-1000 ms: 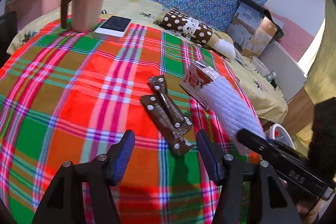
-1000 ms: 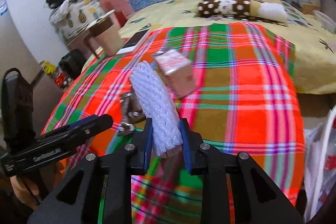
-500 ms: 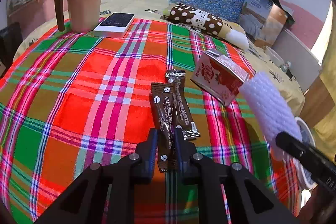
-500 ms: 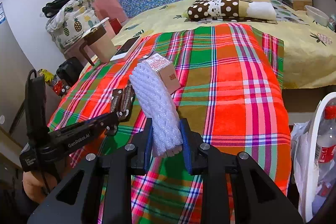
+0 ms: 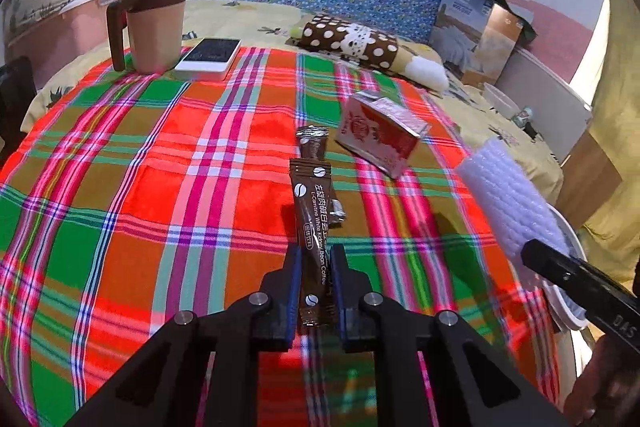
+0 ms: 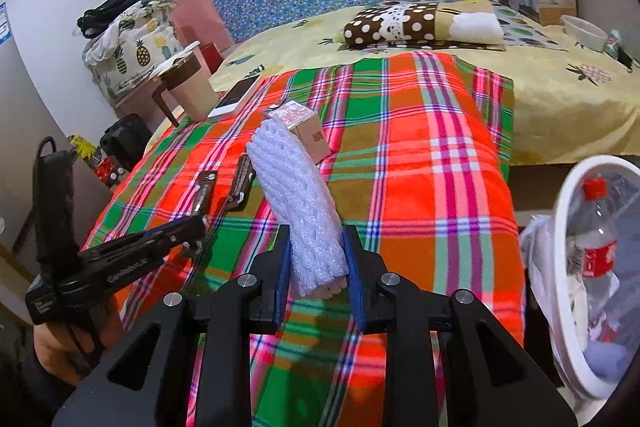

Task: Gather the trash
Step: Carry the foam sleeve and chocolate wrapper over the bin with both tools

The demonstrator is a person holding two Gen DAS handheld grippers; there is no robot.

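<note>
Trash lies across our plaid cloth [image 5: 160, 187]. Our left gripper [image 5: 314, 291] is clenched on a coffee sachet [image 5: 311, 223] at lower centre of the left view; a second sachet [image 5: 314, 143] lies just behind it on the cloth. A red carton [image 5: 380, 137] rests right of centre. Our right gripper [image 6: 316, 267] grasps a white foam sleeve [image 6: 296, 203], raised over the cloth at centre of the right view. At the right edge of that view stands our white bin [image 6: 564, 267], lined with a clear bag; it holds a plastic bottle [image 6: 596, 239] with a red cap and label, plus pale scraps we cannot identify. At upper left of the left view a lidded mug [image 5: 156, 23] stands beside a phone [image 5: 210, 57].
</note>
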